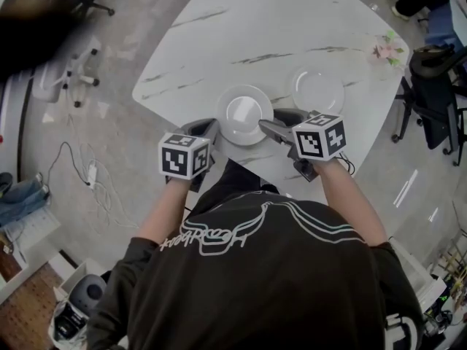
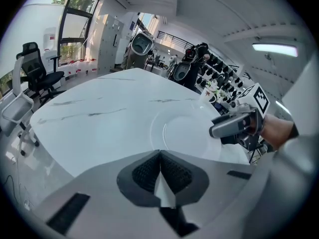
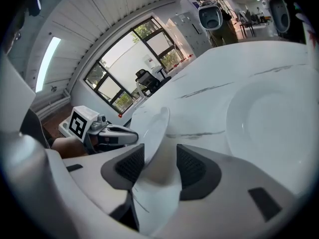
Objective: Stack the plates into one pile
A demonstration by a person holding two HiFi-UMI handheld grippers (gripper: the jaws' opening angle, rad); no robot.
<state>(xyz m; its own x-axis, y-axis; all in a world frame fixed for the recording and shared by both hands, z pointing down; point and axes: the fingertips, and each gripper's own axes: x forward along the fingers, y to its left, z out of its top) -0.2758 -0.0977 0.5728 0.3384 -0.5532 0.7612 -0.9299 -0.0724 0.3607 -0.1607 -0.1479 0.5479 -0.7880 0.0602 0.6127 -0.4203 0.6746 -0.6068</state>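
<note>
Two white plates are on the white marble table (image 1: 219,35). The near plate (image 1: 245,115) sits between my two grippers. My left gripper (image 1: 210,130) is shut on its left rim; in the left gripper view the jaws (image 2: 160,161) meet at the rim and the plate (image 2: 184,131) spreads ahead. My right gripper (image 1: 271,127) is at the plate's right rim. In the right gripper view this plate (image 3: 152,133) shows edge-on between the open jaws (image 3: 159,158), close to the left pad (image 3: 132,163) with a gap to the right one. The second plate (image 1: 318,90) lies flat to the right (image 3: 274,123).
A small flower ornament (image 1: 387,49) stands at the table's far right edge. Office chairs (image 1: 434,93) stand to the right and at the far left (image 1: 73,64). Cables (image 1: 91,173) lie on the floor at left. The person stands at the table's near corner.
</note>
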